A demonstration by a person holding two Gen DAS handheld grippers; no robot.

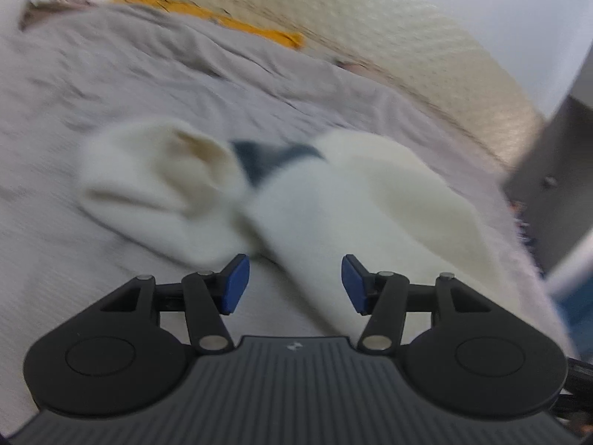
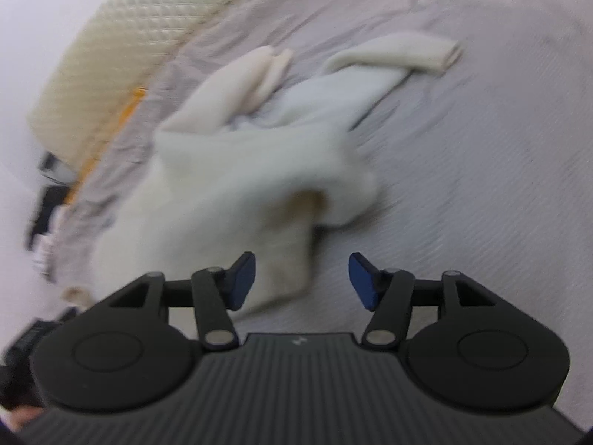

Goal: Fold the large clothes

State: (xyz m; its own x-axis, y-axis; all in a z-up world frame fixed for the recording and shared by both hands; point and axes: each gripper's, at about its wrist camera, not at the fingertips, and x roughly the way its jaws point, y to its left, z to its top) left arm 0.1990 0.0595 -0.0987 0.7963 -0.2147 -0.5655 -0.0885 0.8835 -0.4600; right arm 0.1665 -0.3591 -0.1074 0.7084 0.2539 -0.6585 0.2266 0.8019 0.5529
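Both grippers hang over the bed [image 1: 92, 85], and both stand released, blue pads apart with nothing pinched between them. No earlier view is at hand, so only the present stance can be told.

The cream garment [image 1: 333, 200] lies crumpled on the grey bedcover, out in front of the left gripper [image 1: 295, 283]. Seen from the left wrist, one bunched lobe sits ahead and off to the left of the pads, and a longer band of the same cloth runs down through the gap between the fingers without either pad pressing on it. A dark blue patch shows between the two lobes; the blur is heavy, so it may be a collar or lining, but I cannot tell.

From the right wrist, the cream garment [image 2: 237, 185] spreads ahead and to the left of the right gripper [image 2: 302, 282], with a strip reaching down just beside the left pad. Two sleeve-like ends stretch away toward the far side of the bed.

A quilted cream headboard [image 2: 122, 37] runs along the bed's far edge, with an orange strip [image 1: 222, 18] beside it.
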